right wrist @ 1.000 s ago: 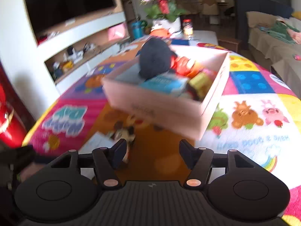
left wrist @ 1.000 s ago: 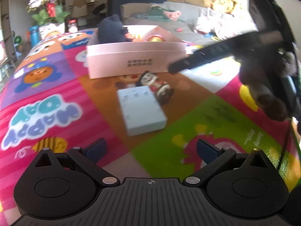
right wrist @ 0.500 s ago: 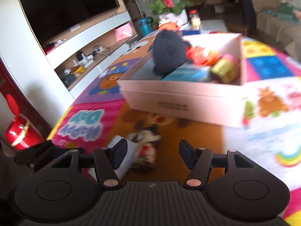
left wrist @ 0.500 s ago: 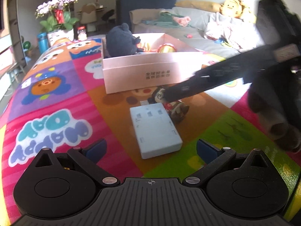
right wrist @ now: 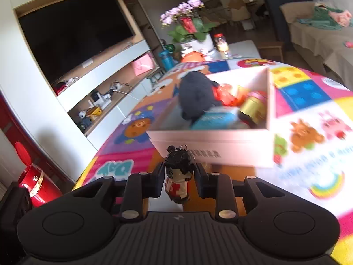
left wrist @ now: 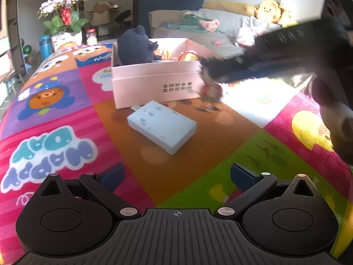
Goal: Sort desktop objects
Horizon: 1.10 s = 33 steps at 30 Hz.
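Left wrist view: the left tongs (left wrist: 176, 174) stand released over the bright play-mat tabletop (left wrist: 55, 114), nothing between their pads. The white power strip (left wrist: 162, 125) lies flat ahead of them, just in front of the pink box (left wrist: 154, 84). To the right, the right tongs (left wrist: 211, 69) reach in, blurred, with the little doll figure (left wrist: 210, 89) hanging below their tips, lifted off the mat beside the box's front right corner. Half a second ago the doll lay on the mat touching the power strip; now it is clear of both.

Right wrist view: the right tongs (right wrist: 179, 174) have just been closing and are clenched on the doll figure (right wrist: 179, 172), its dark-haired head up between the pads. The pink box (right wrist: 211, 142) sits just beyond, holding a dark plush toy (right wrist: 196, 95) and other items.
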Available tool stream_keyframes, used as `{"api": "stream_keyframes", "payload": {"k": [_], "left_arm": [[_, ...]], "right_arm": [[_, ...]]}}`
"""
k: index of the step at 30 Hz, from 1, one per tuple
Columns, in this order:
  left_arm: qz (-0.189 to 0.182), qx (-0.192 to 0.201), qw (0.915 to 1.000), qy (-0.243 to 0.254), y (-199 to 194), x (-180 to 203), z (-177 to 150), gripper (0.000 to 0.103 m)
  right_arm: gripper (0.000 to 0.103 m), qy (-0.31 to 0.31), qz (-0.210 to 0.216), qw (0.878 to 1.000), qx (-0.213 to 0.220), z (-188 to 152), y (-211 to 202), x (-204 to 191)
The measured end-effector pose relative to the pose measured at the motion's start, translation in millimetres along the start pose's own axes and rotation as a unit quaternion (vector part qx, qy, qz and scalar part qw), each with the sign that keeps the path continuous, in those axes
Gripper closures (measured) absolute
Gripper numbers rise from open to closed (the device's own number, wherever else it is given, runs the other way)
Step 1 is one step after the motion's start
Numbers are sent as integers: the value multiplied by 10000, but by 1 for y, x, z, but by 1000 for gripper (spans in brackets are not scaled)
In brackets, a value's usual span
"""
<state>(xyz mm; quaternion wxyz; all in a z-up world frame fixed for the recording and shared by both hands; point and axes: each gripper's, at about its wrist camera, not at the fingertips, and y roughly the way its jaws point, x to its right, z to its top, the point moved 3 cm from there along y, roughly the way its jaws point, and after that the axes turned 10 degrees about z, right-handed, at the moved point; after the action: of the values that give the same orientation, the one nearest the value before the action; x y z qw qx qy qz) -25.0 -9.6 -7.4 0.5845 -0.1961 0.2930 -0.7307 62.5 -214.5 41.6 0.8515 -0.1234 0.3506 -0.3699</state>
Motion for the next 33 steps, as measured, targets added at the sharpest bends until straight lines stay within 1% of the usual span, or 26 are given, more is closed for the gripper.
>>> {"api": "stream_keyframes", "payload": {"k": [4,6,7,8,9,10,11,14,16,17,19,23,26,27,28,31,33], "left_arm": [[57,19,10000,45,4,3,3,0],[187,49,9998,13,9,2,8,0],[243,79,9997,-12,12,1,11,0],[275,122,9995,-21,15,0,15,0],[292,164,9994,5,19,-2,20,0],[313,203,9993,73,24,-4,25,0],[347,234,9990,167,29,-5,31,0],[354,299,9983,360,45,-9,46,0],[220,327,9982,445,53,-9,52,0],[103,332,9981,500,57,-8,54,0],[-99,259,9982,522,63,-6,56,0],[-579,-42,9980,263,59,-1,47,0],[-894,-88,9951,420,45,13,34,0],[-910,-57,9947,483,40,17,31,0],[-810,-9,9954,510,38,21,29,0],[-250,152,9983,511,42,24,30,0],[-149,55,9992,369,49,23,33,0]], "right_arm": [[74,26,-462,9989,-97,-18,-13,17],[70,51,-702,9975,28,-26,-18,25],[61,5,-859,9962,106,-29,-21,28],[50,-40,-1006,9947,195,-33,-23,30],[45,-47,-1132,9931,288,-37,-25,32],[38,-21,-1202,9921,355,-41,-27,34],[34,27,-1207,9919,384,-45,-28,36],[29,244,-1151,9923,389,-54,-28,44],[27,365,-1144,9918,441,-59,-28,50],[19,370,-1139,9916,499,-58,-30,49],[12,477,-1199,9894,658,-58,-35,52],[11,815,-1115,9878,724,-58,-39,62],[6,829,-1126,9872,764,-58,-39,62],[6,814,-1131,9872,771,-58,-39,61],[5,804,-1136,9872,773,-58,-39,61],[4,812,-1155,9869,783,-58,-39,60],[3,808,-1176,9866,790,-59,-39,61]]}}
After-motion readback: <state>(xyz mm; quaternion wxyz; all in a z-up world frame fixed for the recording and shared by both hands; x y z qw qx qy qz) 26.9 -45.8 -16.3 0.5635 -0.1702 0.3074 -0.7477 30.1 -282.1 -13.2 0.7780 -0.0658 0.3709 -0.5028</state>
